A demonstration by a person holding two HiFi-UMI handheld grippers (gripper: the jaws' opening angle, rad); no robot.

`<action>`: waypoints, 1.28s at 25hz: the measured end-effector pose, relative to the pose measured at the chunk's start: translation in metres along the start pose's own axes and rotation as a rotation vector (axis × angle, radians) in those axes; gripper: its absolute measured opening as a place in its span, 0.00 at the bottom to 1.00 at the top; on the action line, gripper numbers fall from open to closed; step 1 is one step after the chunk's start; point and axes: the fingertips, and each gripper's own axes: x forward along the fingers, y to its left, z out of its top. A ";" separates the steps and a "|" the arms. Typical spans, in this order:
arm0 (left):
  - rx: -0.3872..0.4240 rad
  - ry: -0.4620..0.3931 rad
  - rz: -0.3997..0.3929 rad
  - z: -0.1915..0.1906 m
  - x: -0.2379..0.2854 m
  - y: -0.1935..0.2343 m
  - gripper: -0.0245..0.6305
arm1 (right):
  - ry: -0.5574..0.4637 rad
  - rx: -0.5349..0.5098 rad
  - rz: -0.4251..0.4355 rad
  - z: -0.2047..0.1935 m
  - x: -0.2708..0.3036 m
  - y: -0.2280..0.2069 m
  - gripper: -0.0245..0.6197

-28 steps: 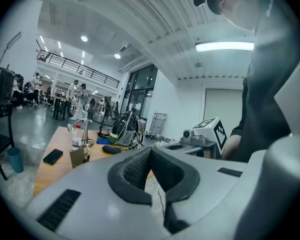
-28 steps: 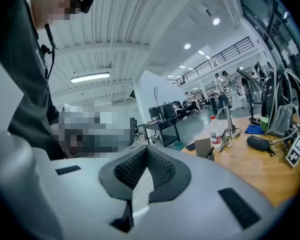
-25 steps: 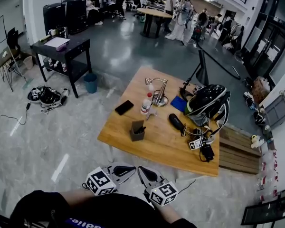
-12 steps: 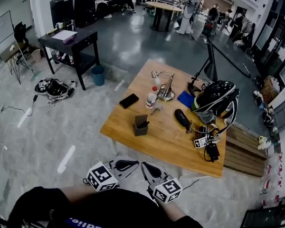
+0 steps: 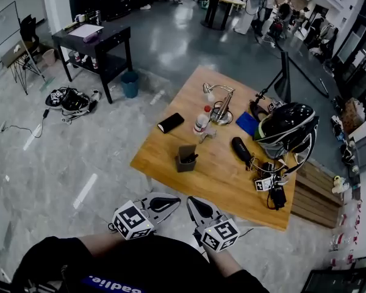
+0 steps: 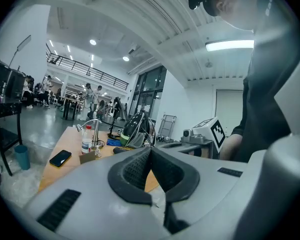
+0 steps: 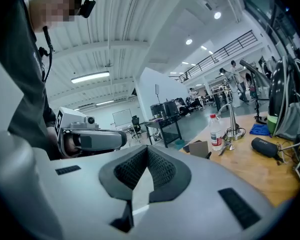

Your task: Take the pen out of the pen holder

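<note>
The 2 grippers sit at the lower centre of the head view. Left gripper [image 5: 162, 202]: jaws together, empty. Right gripper [image 5: 197, 208]: jaws together, empty. The pen holder [image 5: 184, 161] stands at frame centre on the wooden table [image 5: 232, 188], with the pen [image 5: 191, 158] inside it, well apart from both grippers.

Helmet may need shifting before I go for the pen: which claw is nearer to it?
Right. The right claw hangs short of the table, with the helmet ahead on its right; the left claw is beside it, farther left.
</note>
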 end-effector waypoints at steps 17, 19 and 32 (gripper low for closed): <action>0.000 0.032 -0.136 0.026 0.034 0.133 0.05 | 0.025 0.040 -0.144 0.029 0.102 -0.074 0.05; 0.000 0.035 -0.131 0.028 0.042 0.136 0.05 | 0.040 0.035 -0.145 0.028 0.103 -0.087 0.05; -0.023 0.048 -0.042 0.027 0.070 0.148 0.05 | 0.218 0.095 -0.172 -0.017 0.114 -0.183 0.16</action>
